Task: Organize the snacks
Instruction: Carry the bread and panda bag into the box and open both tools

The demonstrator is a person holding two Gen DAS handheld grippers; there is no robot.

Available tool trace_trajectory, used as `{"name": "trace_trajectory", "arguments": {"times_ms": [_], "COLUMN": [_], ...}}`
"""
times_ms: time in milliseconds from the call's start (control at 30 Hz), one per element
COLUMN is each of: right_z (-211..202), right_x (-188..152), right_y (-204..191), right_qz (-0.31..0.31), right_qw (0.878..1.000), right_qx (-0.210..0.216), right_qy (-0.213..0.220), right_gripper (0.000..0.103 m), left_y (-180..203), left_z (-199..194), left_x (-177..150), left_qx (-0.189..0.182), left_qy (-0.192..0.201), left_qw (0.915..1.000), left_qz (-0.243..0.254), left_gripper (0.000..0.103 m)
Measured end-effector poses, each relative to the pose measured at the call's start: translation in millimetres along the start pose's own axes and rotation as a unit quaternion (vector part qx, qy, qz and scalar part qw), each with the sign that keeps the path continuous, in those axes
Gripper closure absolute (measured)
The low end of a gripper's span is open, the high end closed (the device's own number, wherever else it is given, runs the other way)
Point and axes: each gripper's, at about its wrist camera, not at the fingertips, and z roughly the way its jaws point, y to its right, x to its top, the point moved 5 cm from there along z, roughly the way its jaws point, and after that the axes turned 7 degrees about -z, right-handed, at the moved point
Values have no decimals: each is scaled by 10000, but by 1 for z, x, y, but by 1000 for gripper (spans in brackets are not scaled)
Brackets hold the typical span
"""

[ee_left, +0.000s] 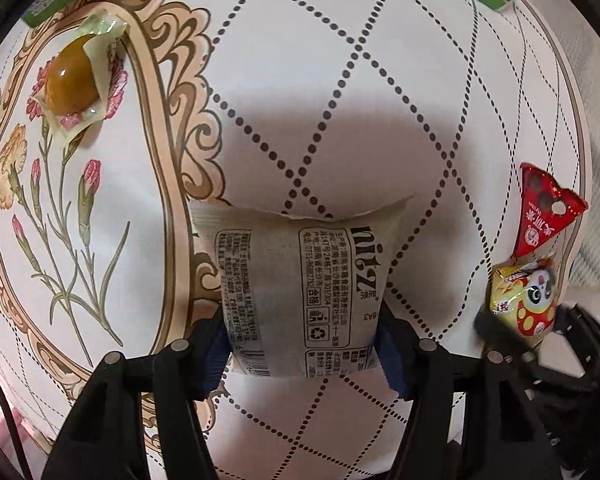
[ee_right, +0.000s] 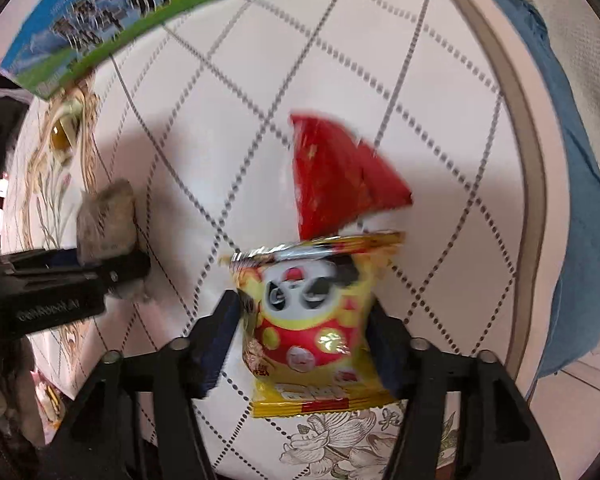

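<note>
My left gripper (ee_left: 302, 344) points down over the table, shut on a grey printed snack packet (ee_left: 300, 280) that its blue pads pinch by the lower sides. In the right wrist view, that packet (ee_right: 108, 216) hangs at the left. My right gripper (ee_right: 304, 344) stands open around a yellow-and-red panda snack packet (ee_right: 308, 320), and its pads stand just beside the packet's sides. A red triangular packet (ee_right: 336, 176) lies right behind the panda packet. In the left wrist view, both the red one (ee_left: 540, 212) and the panda packet (ee_left: 524, 296) sit at the right edge.
A brown braised egg in a clear wrapper (ee_left: 74, 80) lies on the flower print at the far left. A green and blue milk carton box (ee_right: 100, 20) stands along the back. The quilted tablecloth (ee_left: 340, 100) covers the round table, with a blue cloth (ee_right: 572, 200) past its right rim.
</note>
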Motion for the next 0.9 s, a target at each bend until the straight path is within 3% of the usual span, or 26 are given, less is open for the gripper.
{"name": "trace_trajectory", "arguments": {"times_ms": [133, 367, 533, 667, 733, 900], "right_z": [0, -34, -84, -129, -157, -204], "right_x": [-11, -22, 2, 33, 64, 142], "right_y": [-4, 9, -5, -8, -9, -8], "right_qz": [33, 103, 56, 21, -1, -213], "right_qw": [9999, 9991, 9954, 9889, 9833, 9763], "right_qx": [-4, 303, 813, 1192, 1365, 1201], "right_qy": [111, 288, 507, 882, 1205, 1785], "right_gripper": [40, 47, 47, 47, 47, 47], "left_y": [-46, -51, -48, -48, -50, -56], "left_z": [-17, -54, -111, -163, -191, -235], "left_x": [-13, -25, -21, 7, 31, 103], "left_qx": [-50, -276, -681, -964, -1052, -958], "left_qy": [124, 344, 695, 1059, 1282, 1631], "left_qw": [9999, 9990, 9952, 9897, 9862, 9818], "left_qz": [-59, 17, 35, 39, -19, -170], "left_gripper": [50, 55, 55, 55, 55, 55]}}
